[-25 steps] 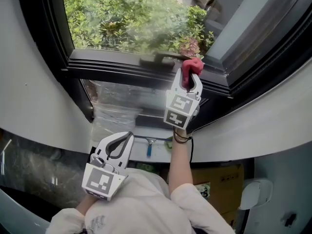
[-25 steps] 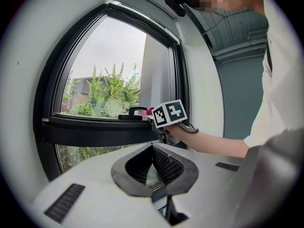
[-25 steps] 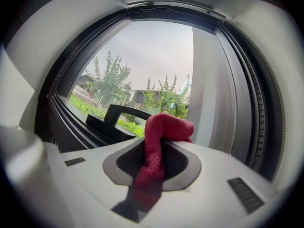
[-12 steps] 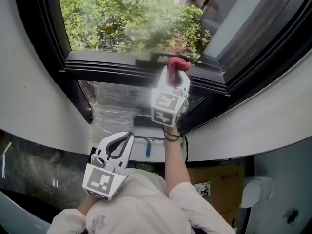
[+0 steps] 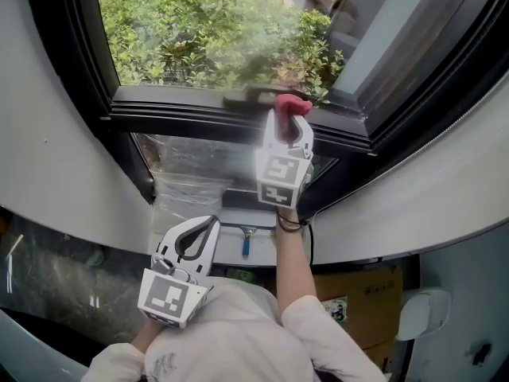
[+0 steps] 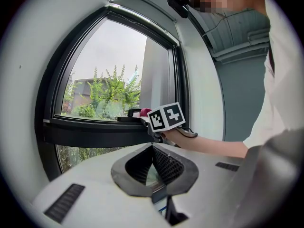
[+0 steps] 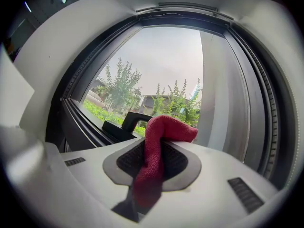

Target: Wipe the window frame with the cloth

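- The right gripper [image 5: 289,122], in the upper middle of the head view, has its jaws clamped on the red cloth [image 5: 293,103].
- The cloth's bunched end sits at the lower rail of the dark window frame [image 5: 183,111], just beside the black handle [image 7: 124,121].
- The left gripper [image 5: 203,231], at lower left, has its jaws together with nothing between them, well apart from the frame.
- Green shrubs [image 5: 183,38] show through the glass.

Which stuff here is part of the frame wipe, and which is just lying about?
In the job:
- cloth, clamped in the right tongs
- window frame

Just about:
- left tongs, shut, empty
- handle
- plastic film
- blue-handled tool
- box
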`<state>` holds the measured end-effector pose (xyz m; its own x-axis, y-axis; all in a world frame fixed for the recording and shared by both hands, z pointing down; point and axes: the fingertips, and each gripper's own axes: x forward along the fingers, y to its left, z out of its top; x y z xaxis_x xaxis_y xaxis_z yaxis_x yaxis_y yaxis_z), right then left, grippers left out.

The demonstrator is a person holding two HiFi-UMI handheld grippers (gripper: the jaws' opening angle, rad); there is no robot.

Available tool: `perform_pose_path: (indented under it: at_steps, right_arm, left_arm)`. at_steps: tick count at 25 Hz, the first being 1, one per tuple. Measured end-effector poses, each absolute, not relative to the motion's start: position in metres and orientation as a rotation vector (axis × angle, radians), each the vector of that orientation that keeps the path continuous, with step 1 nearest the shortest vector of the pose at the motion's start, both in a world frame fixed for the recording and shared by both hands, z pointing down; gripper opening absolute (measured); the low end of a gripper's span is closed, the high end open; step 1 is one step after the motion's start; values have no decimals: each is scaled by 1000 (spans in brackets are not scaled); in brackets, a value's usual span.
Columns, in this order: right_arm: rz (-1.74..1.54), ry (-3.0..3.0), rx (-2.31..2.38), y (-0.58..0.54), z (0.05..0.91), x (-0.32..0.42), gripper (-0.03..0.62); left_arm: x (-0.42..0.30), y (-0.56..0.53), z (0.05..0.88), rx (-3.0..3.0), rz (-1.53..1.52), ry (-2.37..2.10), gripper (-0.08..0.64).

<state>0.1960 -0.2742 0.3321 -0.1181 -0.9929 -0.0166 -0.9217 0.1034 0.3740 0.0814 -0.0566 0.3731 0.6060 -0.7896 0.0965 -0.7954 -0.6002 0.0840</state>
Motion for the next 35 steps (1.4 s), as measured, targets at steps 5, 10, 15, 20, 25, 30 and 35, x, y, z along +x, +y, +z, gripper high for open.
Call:
perform_pose_path:
  at_steps: [5, 10, 15, 20, 25, 30, 35]
  right_arm:
    - [-463, -2202, 1862, -265, 325, 201, 97]
    - [-462, -2293, 1851, -255, 324, 205, 97]
    - [-486, -2374, 1834, -245, 315, 216, 97]
    - [-504, -2502, 1889, -230, 297, 243, 97]
    - [-547, -2416, 1997, -223, 290, 291, 97]
    - [-557, -2276, 2090, -221, 294, 342, 97]
    - [-558, -2143, 2114, -226, 305, 373, 97]
  left_arm:
    - [79, -57, 374, 2687, 66, -1374, 9]
    - [83, -58, 373, 2694, 57, -1385, 9]
    - [84, -60, 373, 2683, 54, -1398, 9]
    - [88, -63, 367, 2694, 13, -1399, 9]
    - [94, -66, 365, 2708, 12, -1379, 9]
    - [99, -68, 365, 2719, 17, -1359, 9]
    - [100, -70, 368, 2723, 35, -1339, 9]
